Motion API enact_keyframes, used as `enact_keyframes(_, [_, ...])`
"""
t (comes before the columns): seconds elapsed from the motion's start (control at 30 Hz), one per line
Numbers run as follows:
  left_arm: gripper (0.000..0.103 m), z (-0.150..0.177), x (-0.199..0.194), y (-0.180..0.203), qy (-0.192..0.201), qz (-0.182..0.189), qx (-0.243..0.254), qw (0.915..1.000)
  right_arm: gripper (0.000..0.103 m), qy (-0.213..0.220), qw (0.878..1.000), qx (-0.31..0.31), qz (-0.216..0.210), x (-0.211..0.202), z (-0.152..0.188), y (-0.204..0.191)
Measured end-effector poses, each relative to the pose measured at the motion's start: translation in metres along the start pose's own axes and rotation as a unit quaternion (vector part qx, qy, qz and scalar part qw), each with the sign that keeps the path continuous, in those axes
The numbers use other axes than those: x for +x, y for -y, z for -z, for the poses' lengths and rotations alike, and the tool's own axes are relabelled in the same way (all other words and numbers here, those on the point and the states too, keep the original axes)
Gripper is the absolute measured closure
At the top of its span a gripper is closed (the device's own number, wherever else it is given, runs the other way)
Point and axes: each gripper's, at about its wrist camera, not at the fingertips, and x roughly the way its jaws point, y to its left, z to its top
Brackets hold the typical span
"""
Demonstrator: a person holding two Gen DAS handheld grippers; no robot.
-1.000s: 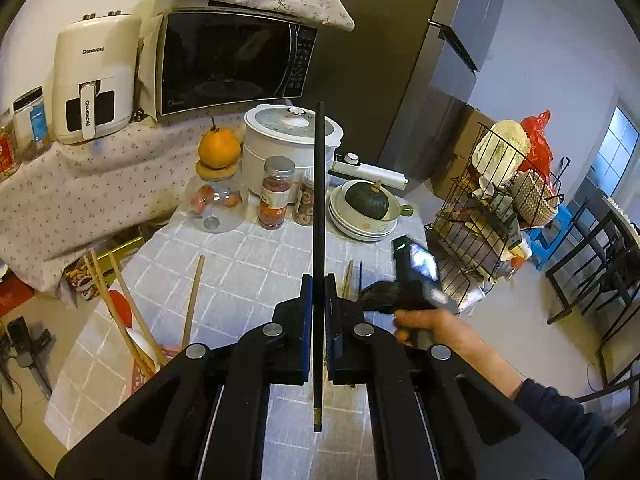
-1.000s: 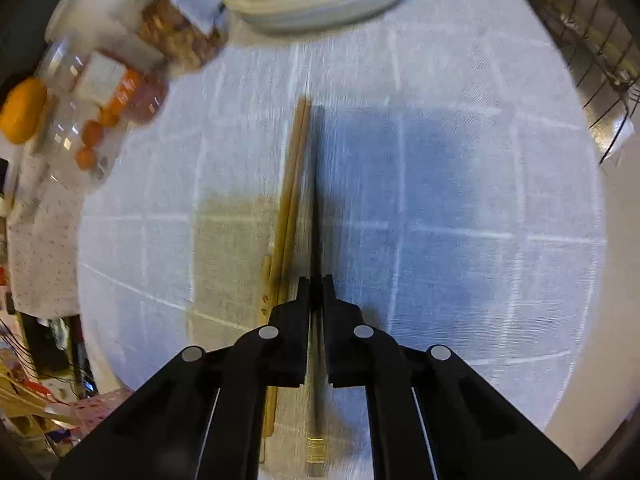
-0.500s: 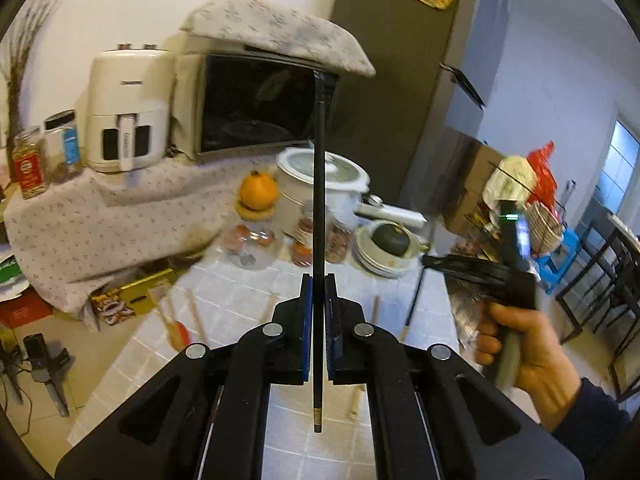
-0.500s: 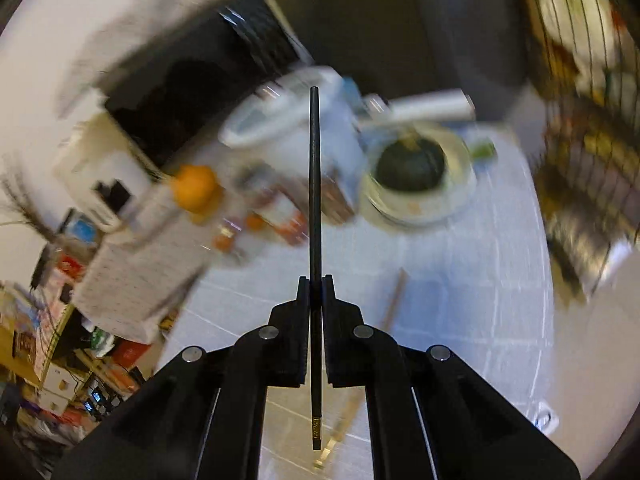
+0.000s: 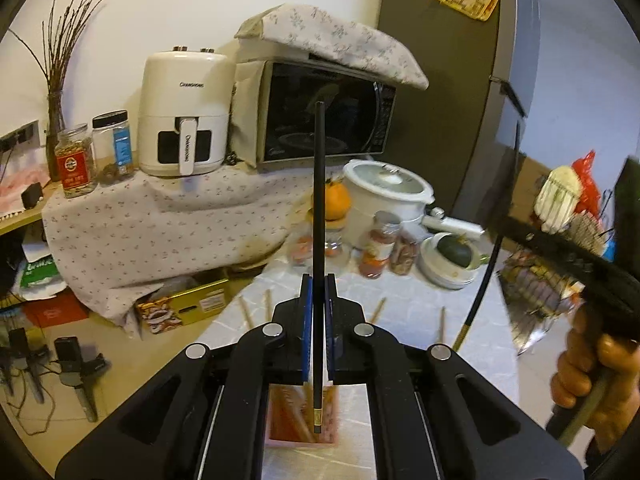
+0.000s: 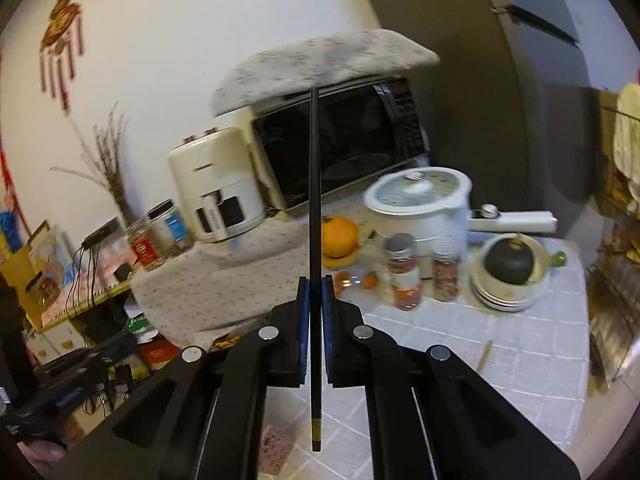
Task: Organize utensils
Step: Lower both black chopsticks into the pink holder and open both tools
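Right wrist view: right gripper [image 6: 316, 332], clamped on a black chopstick [image 6: 315, 220], has lifted it off the tabletop [image 6: 520, 360]; left gripper [image 5: 318, 332] clamps its mate [image 5: 318, 220], pairing them.

"CHANGHONG" on white air fryer [image 5: 186, 114]

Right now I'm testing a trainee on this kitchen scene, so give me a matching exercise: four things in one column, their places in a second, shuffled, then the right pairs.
Things:
1. black chopstick
2. orange
3. dark squash
4. floral cloth

Places:
A. on top of the microwave
B. in the stack of white dishes
C. clamped upright in the left tool
D. beside the white cooker

Pairs: 1-C, 2-D, 3-B, 4-A
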Motion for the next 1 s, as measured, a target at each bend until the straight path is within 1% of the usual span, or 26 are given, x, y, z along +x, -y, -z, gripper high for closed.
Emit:
enact_keyframes(0.13, [0.099,0.007,0.015,-0.011,-0.014,-0.026,0.0,0.9996,0.097,0.006,1.0,-0.022,-0.009,0.003,0.011,-0.024])
enact_keyframes(0.27, [0.099,0.011,0.022,-0.018,-0.016,-0.036,-0.006,0.9992,0.097,0.014,0.999,-0.029,-0.023,0.001,0.019,-0.038])
enact_keyframes(0.43, [0.099,0.021,0.035,-0.018,-0.034,-0.042,-0.006,0.9985,0.097,0.009,0.999,-0.025,-0.038,0.006,0.026,-0.047])
enact_keyframes(0.53, [0.099,0.027,0.042,-0.018,-0.05,-0.044,-0.002,0.9978,0.097,0.007,0.999,-0.03,-0.041,0.01,0.031,-0.053])
enact_keyframes(0.63, [0.098,0.031,0.048,-0.017,-0.07,-0.034,0.0,0.997,0.097,0.004,0.999,-0.032,-0.043,0.016,0.037,-0.057])
enact_keyframes(0.7, [0.097,0.031,0.052,-0.018,-0.101,-0.032,0.004,0.9944,0.097,0.002,0.999,-0.032,-0.044,0.019,0.042,-0.06])
enact_keyframes(0.77, [0.097,0.025,0.047,-0.024,-0.111,-0.027,-0.012,0.9934,0.097,0.004,0.998,-0.034,-0.044,0.021,0.046,-0.063])
enact_keyframes(0.87, [0.097,0.014,0.031,-0.038,-0.102,-0.015,-0.053,0.9933,0.097,0.003,0.998,-0.038,-0.049,0.025,0.052,-0.07])
enact_keyframes(1.0, [0.097,0.005,0.021,-0.043,-0.097,-0.012,-0.069,0.9927,0.097,-0.002,0.997,-0.05,-0.055,0.033,0.063,-0.082])
